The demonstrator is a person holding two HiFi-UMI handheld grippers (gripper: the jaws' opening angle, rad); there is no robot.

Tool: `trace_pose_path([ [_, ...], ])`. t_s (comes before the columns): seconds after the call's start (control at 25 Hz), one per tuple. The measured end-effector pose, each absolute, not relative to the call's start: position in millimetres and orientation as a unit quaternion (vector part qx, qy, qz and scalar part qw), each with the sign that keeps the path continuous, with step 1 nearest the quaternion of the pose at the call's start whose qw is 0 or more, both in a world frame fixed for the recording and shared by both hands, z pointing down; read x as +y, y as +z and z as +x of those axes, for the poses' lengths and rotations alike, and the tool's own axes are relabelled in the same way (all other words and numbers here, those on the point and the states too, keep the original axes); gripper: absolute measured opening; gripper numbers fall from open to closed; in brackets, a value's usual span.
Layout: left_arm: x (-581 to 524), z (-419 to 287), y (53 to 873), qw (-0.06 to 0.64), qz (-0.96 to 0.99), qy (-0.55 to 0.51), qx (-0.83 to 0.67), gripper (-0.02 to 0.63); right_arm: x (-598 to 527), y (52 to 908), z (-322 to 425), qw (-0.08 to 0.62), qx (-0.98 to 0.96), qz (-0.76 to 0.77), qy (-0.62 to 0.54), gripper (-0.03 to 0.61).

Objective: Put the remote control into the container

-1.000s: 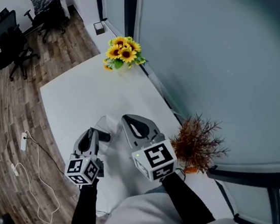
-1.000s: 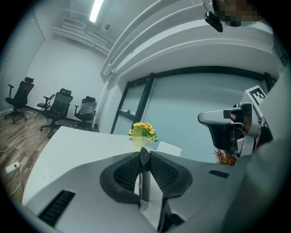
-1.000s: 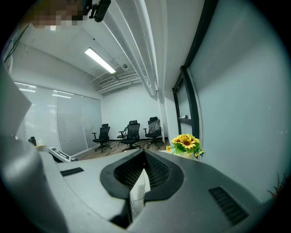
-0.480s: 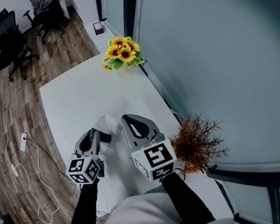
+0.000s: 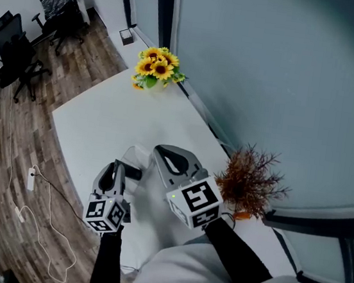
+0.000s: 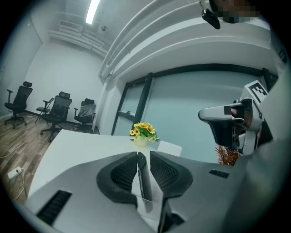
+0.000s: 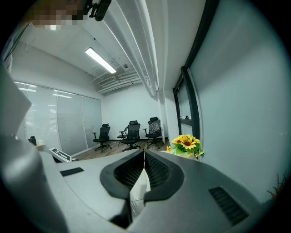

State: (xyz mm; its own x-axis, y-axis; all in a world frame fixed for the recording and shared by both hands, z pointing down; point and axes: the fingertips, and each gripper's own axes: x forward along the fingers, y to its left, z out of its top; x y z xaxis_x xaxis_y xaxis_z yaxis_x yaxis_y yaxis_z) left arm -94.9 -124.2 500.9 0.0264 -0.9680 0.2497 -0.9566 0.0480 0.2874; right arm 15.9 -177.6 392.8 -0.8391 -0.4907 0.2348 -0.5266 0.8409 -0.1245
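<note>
In the head view both grippers hang close together over the near part of the white table [image 5: 103,115]. My left gripper [image 5: 116,170] is shut on the remote control [image 5: 131,173], a thin dark bar that sticks out toward the right. In the left gripper view the remote control [image 6: 142,179] stands edge-on between the jaws of the left gripper [image 6: 143,157]. A small white translucent container [image 5: 137,159] sits between the two grippers. My right gripper [image 5: 161,151] is shut on the container's thin wall [image 7: 137,193], seen between the jaws of the right gripper [image 7: 143,154].
A vase of sunflowers [image 5: 156,65] stands at the table's far end by the glass wall. A brown dried plant [image 5: 249,179] stands close to the right arm. Office chairs [image 5: 14,51] and a cable with a power strip [image 5: 29,180] are on the wooden floor to the left.
</note>
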Motion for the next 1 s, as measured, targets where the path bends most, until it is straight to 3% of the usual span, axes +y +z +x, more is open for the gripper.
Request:
trace_pose_path([
  [0.16,-112,-110,475,0.166,0.67,-0.033,-0.723,0.074,-176,388,15,0.088,-0.956,0.264,0.09,0.005],
  [0.48,-48,-136,373,0.045,0.615,-0.116,-0.778,0.07,-168,368,11,0.066,-0.963,0.25,0.078,0.005],
  [0.6,-28,-138,359,0.039,0.599,-0.128,-0.79,0.008,-160,363,8,0.068,-0.965,0.243,0.065,0.005],
  [1.0,-5,-130,350,0.03,0.589,-0.126,-0.797,0.008,-148,347,8,0.062,-0.97,0.237,0.002,0.003],
])
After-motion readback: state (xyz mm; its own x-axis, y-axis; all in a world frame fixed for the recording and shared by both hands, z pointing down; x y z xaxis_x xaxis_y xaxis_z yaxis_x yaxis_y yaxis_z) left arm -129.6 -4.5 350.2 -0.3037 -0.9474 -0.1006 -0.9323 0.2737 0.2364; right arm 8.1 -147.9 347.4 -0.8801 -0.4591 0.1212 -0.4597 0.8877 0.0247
